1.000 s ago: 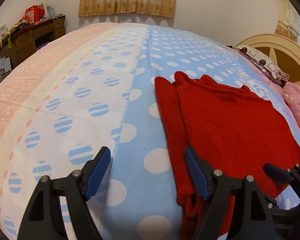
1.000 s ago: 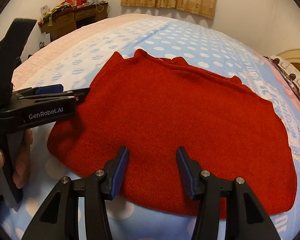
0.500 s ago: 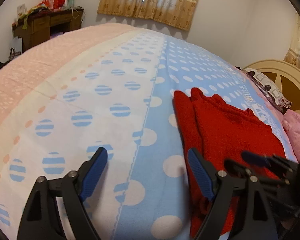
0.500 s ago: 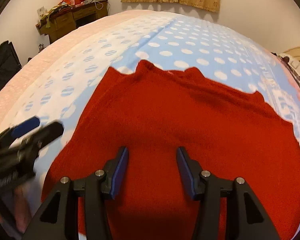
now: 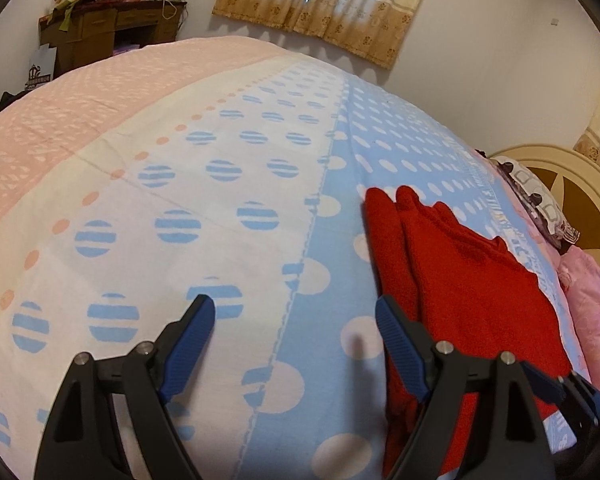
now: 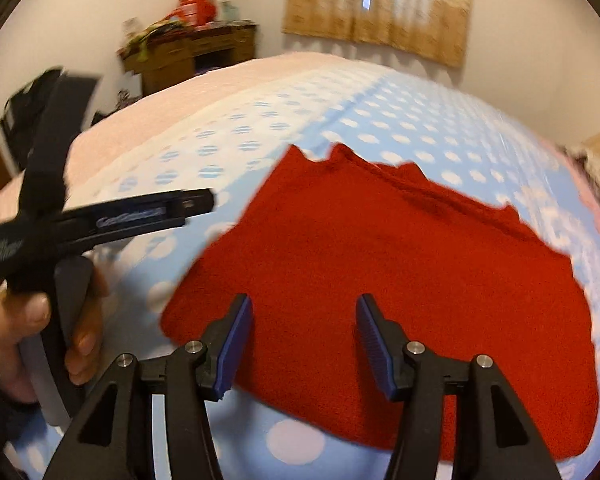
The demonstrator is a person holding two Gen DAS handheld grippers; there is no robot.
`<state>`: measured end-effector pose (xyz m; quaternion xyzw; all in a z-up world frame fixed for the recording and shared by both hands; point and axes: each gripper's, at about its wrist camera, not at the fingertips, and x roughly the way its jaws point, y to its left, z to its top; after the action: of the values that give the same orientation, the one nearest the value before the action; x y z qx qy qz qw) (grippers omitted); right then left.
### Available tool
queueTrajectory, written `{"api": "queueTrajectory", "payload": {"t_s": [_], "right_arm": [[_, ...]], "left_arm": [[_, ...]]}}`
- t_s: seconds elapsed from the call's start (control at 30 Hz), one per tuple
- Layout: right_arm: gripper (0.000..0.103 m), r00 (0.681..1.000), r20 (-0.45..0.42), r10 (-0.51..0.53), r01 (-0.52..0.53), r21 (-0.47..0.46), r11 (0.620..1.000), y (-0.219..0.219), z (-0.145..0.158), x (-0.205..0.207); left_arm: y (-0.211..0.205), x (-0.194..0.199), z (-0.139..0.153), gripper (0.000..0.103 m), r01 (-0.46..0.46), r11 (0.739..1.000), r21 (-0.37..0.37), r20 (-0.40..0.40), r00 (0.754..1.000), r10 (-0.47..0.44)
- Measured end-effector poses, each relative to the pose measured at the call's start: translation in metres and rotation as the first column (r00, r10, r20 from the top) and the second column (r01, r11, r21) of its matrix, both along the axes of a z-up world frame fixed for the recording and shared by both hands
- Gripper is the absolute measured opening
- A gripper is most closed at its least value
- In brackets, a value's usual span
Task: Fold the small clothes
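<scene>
- While both tools stand open and empty, the red knit garment [image 6: 380, 280] lies flat on the bed [image 5: 180, 200], on its blue dotted band.
- Right tool [image 6: 304, 340]: directly over the garment's near hem, the nearer of the two.
- Left tool [image 5: 292, 336]: over bare cover, the garment's left edge just beside its right finger; the garment lies to its right.
- Long axis: apparently across the right tool's view.
- The garment's far right corner is cut off; the right view is motion-blurred; layers cannot be counted.
</scene>
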<state>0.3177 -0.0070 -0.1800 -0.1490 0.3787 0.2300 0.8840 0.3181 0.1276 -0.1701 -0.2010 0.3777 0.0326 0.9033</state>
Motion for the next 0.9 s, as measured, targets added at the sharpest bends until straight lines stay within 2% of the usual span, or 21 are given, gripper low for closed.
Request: {"api": "queueTrajectory", "payload": {"t_s": [0.1,0.17,0.27,0.3,0.33,0.4,0.5,0.6,0.73,0.9], "right_arm": [[0.057,0.997,-0.08,0.006,-0.01,-0.058,0.998,0.01,-0.022,0.012],[0.057,0.998,-0.064,0.001,-0.005,-0.054,0.999,0.009,-0.021,0.01],[0.058,1.0,-0.018,0.014,-0.015,-0.023,1.0,0.005,-0.004,-0.007],[0.063,0.999,-0.008,0.033,-0.033,-0.033,0.999,0.007,-0.001,-0.013],[0.066,0.998,0.004,0.059,-0.059,-0.06,0.996,0.012,0.0,-0.021],[0.066,0.993,0.031,0.117,-0.113,-0.12,0.986,0.026,-0.004,-0.036],[0.066,0.987,0.055,0.151,-0.133,-0.252,0.959,0.047,-0.021,-0.047],[0.066,0.981,0.114,0.156,-0.109,-0.339,0.934,0.058,-0.027,-0.053],[0.066,0.973,0.168,0.158,-0.079,-0.402,0.912,0.067,-0.029,-0.054],[0.066,0.973,0.178,0.145,-0.064,-0.396,0.916,0.062,-0.035,-0.052]], "left_arm": [[0.0,0.0,0.0,0.085,0.0,1.0,0.008,-0.009,1.0,0.0],[0.002,-0.001,0.0,0.085,-0.004,1.0,0.016,-0.02,1.0,0.005],[0.012,-0.007,0.007,0.085,-0.01,1.0,0.012,-0.03,0.999,0.011],[0.015,-0.01,0.011,0.085,-0.013,1.0,0.014,-0.015,1.0,0.013],[0.017,-0.012,0.016,0.085,-0.013,0.999,0.031,-0.001,1.0,0.013],[0.017,-0.009,0.023,0.085,0.009,0.998,0.062,0.003,1.0,-0.009],[0.012,0.0,0.029,0.089,0.048,0.994,0.096,-0.004,0.999,-0.047],[0.001,0.014,0.03,0.09,0.11,0.988,0.104,-0.018,0.994,-0.109],[-0.011,0.033,0.028,0.09,0.176,0.98,0.098,-0.048,0.984,-0.172],[-0.019,0.055,0.021,0.09,0.199,0.978,0.059,-0.08,0.978,-0.194]]}}
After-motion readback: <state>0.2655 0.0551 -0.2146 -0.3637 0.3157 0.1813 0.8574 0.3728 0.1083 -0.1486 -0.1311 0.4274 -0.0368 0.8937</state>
